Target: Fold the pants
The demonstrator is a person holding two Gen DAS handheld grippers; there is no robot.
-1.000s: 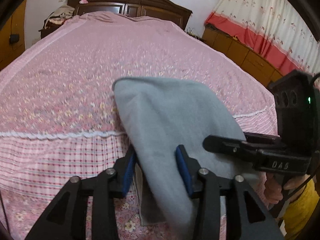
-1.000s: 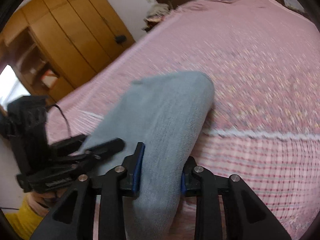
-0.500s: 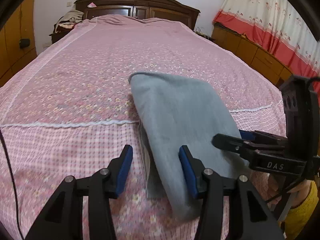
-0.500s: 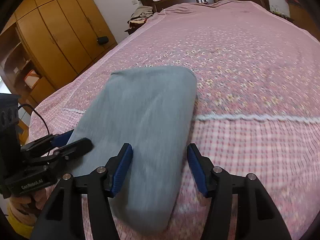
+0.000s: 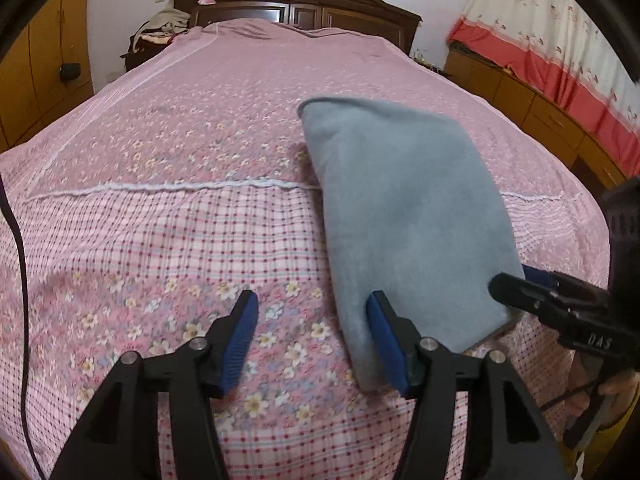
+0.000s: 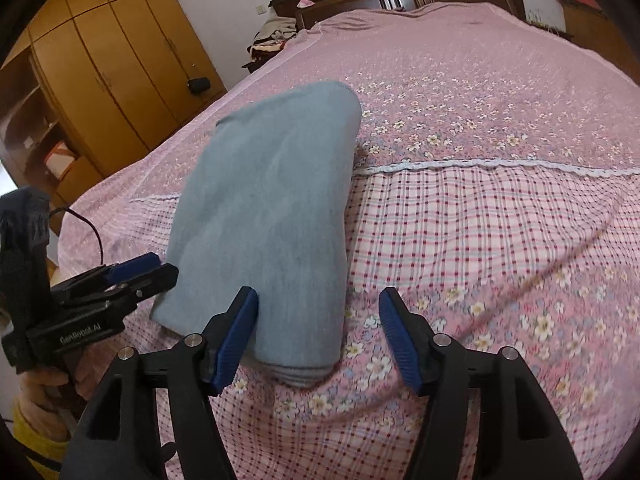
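The grey pants (image 5: pixel 404 208) lie folded into a thick, oblong bundle on the pink bedspread (image 5: pixel 160 240), at the near end of the bed, straddling the white lace seam (image 5: pixel 160 188) where the flowered cloth meets the checked cloth; the rounded fold faces the headboard (image 5: pixel 296 0) and the stacked open edges face the person. By the look of it the fabric is soft, matte knit or fleece: light, limp, not slippery and not fragile, likely to sag and spill its layers if lifted by one point. A safe hold would be at the near corners, pinching every layer together, or along the long sides with both tools at once so the bundle stays square. The left gripper (image 5: pixel 312 336) is released and its jaws are opening; its right blue pad sits at the bundle's near left edge, whether touching it I cannot tell, while its left pad hangs over bare bedspread, so nothing is clamped. The right gripper (image 6: pixel 318 330) is likewise let go, jaws opening, with the bundle's near right corner lying partly between the pads and pressed by neither; its left pad overlaps the cloth in view, the right one stands clear over the flowered print. In each view the other tool shows at the bundle's far side, just beside the cloth. A dark cable (image 5: pixel 20 260) trails down the left edge of the bed, and a wooden wardrobe (image 6: pixel 112 64) and red-banded curtains (image 5: pixel 552 52) flank the room.
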